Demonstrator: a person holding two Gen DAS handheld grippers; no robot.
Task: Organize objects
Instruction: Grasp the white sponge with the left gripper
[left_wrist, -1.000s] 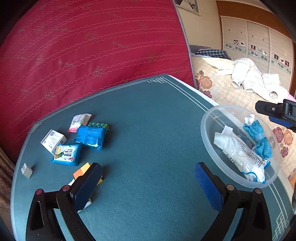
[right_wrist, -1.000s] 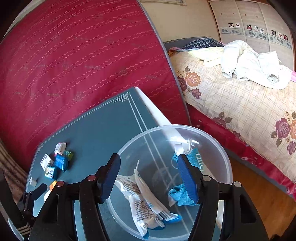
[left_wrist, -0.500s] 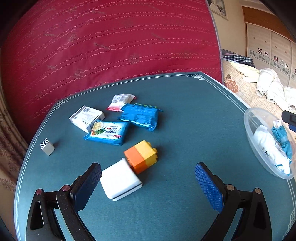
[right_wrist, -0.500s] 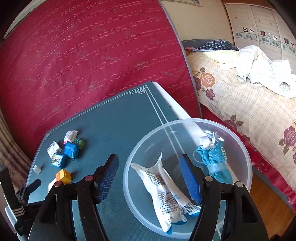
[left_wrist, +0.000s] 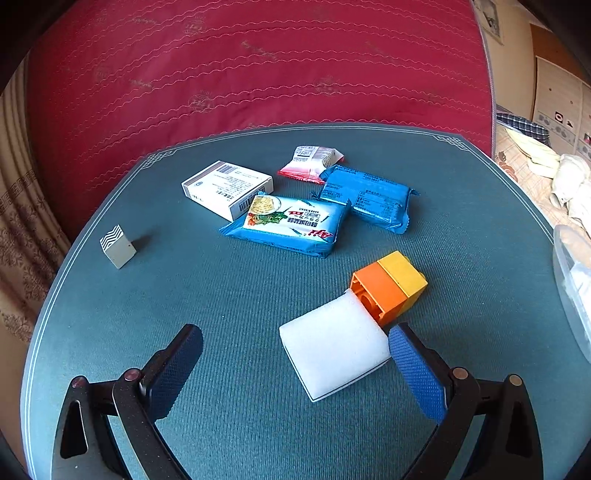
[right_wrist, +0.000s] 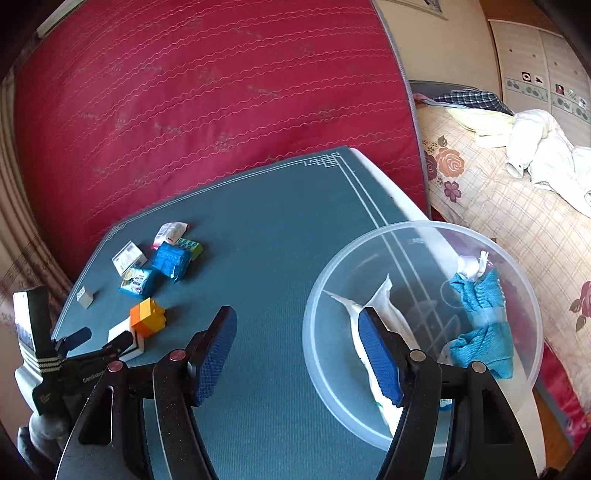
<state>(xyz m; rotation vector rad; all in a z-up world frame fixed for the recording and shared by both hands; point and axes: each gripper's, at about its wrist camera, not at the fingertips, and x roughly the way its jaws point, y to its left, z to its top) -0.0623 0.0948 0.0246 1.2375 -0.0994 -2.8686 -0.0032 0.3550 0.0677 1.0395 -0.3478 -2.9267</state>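
While both grippers were empty, the teal table (left_wrist: 229, 424) held a loose scatter of small things. At the far left stood a little white cube (left_wrist: 117, 246), apart from the rest. Further right lay a white box (left_wrist: 227, 188), touching a blue noodle packet (left_wrist: 286, 225). Behind them sat a red-edged sachet (left_wrist: 312, 162), and beside it a plain blue packet (left_wrist: 367, 197). Nearer the camera, an orange and yellow brick (left_wrist: 389, 286) touched a white sponge (left_wrist: 334, 347).

The left gripper (left_wrist: 295, 363) hung low over the table with its jaws spread wide and nothing between them. The sponge lay toward its right finger (left_wrist: 417, 373), which seemed to touch the sponge's corner, leaving a wide gap on the left side.

To the right, in the right wrist view, the right gripper (right_wrist: 297, 356) was likewise wide apart and empty, hovering at the near rim of a clear bowl (right_wrist: 314, 354). The bowl sat at the table's right edge and already held a white wrapper (right_wrist: 384, 306) and a blue cloth (right_wrist: 480, 314).

The step in hand looked like reaching for the sponge, to go into the bowl. Next, the left gripper probably needed to shift right to centre on the sponge, then close gently, since the sponge would likely squash.
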